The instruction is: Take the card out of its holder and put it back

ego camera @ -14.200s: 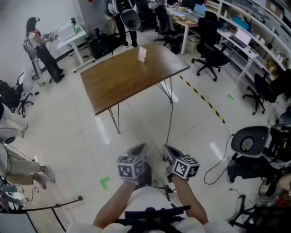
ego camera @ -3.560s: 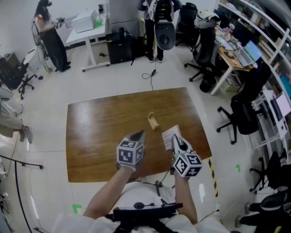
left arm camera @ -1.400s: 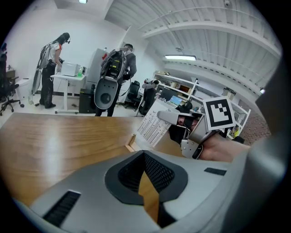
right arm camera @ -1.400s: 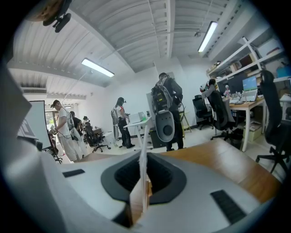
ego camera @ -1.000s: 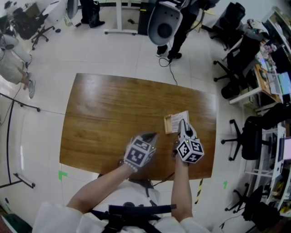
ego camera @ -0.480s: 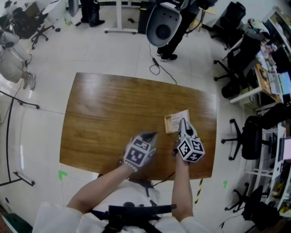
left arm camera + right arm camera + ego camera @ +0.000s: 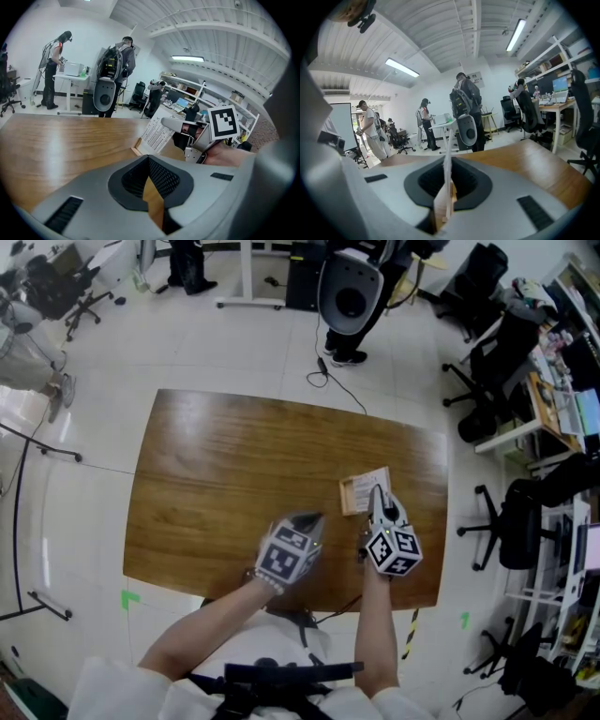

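Glossy wood table (image 7: 234, 474), paper card (image 7: 157, 133), wooden holder (image 7: 136, 151)

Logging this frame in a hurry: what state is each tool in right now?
Left tool: closed, holding nothing.
Right tool: closed on the card.

You wear a white short-sleeved top (image 7: 112, 688) with a black harness (image 7: 281, 674) strapped across the chest. Your left gripper (image 7: 306, 519) and right gripper (image 7: 377, 491) have smooth grey shells, and each carries a marker cube (image 7: 284, 561) printed with black-and-white squares (the right one's pattern reads crisply from the left gripper view). Black ribbed pads (image 7: 161, 177) line the jaws, and dark slots (image 7: 63, 214) cut the shells.
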`<state>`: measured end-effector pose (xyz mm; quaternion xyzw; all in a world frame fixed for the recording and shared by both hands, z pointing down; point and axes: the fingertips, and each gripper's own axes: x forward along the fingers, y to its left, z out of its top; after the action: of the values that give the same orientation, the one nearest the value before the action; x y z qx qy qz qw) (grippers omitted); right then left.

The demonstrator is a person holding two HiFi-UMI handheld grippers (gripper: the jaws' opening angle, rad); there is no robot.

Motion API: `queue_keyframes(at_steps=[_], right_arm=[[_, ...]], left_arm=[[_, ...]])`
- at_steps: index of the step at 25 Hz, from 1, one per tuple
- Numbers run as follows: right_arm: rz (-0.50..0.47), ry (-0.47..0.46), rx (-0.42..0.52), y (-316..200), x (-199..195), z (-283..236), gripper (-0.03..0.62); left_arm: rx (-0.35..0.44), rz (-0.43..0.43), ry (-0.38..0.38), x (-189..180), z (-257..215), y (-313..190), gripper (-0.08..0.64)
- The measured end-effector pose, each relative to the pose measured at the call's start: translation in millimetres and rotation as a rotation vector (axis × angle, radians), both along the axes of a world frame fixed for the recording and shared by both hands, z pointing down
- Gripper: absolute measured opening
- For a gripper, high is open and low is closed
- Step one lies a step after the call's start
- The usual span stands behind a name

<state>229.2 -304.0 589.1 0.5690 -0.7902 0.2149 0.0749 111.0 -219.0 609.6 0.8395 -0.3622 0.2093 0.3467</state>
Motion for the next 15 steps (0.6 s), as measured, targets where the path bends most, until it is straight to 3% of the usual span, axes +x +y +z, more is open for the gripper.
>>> queue_keyframes(at_steps=[15], right_arm=[[0.004, 0.000, -0.036, 1, 0, 18, 0.018]], left_arm=[[-0.008, -0.008, 0.002, 1, 2, 2, -0.005]])
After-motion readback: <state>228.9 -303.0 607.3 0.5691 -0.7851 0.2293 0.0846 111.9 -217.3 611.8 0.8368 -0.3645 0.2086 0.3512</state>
